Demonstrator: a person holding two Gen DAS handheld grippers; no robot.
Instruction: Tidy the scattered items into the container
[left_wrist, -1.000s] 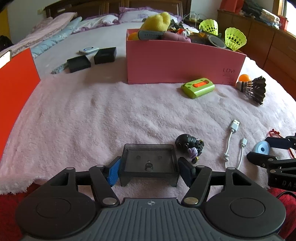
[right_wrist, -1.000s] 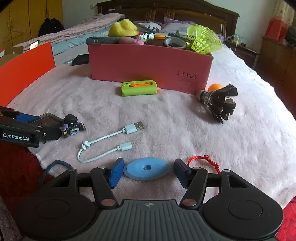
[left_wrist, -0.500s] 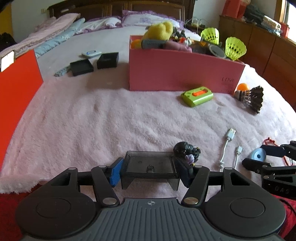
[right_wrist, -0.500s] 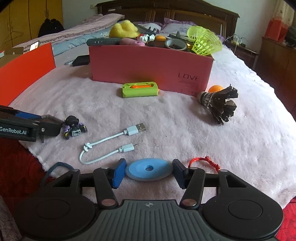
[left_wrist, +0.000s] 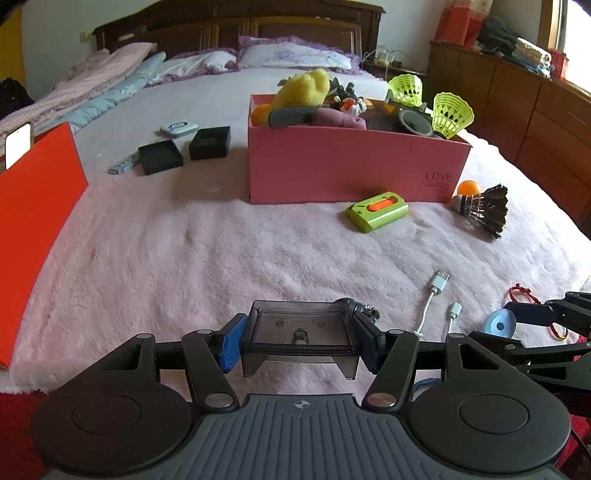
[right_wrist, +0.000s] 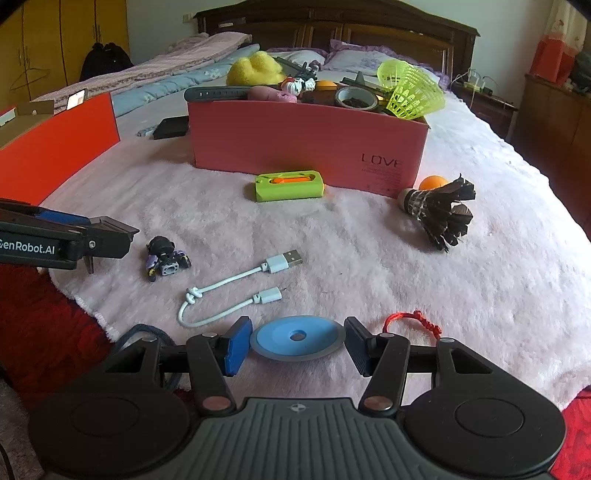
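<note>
My left gripper (left_wrist: 299, 341) is shut on a smoky clear plastic tray (left_wrist: 299, 328) and holds it just above the pink blanket. My right gripper (right_wrist: 297, 345) is shut on a blue disc (right_wrist: 297, 338), lifted slightly off the blanket. The pink box (left_wrist: 354, 171) stands ahead, heaped with toys and shuttlecocks; it also shows in the right wrist view (right_wrist: 306, 147). Loose on the blanket are a green case (right_wrist: 290, 184), a black shuttlecock (right_wrist: 441, 212), an orange ball (right_wrist: 432, 182), a white USB cable (right_wrist: 236, 286), a small dark toy figure (right_wrist: 164, 256) and a red string (right_wrist: 412, 319).
An orange-red panel (left_wrist: 31, 221) stands along the left. Two black boxes (left_wrist: 184, 151) and a small white device (left_wrist: 178, 128) lie left of the pink box. The bed's front edge drops to red fabric (right_wrist: 40, 332). Wooden cabinets (left_wrist: 517, 110) line the right.
Both grippers have closed on their objects and risen a little: the left lifted the clear tray, the right lifted the blue disc off the blanket.
</note>
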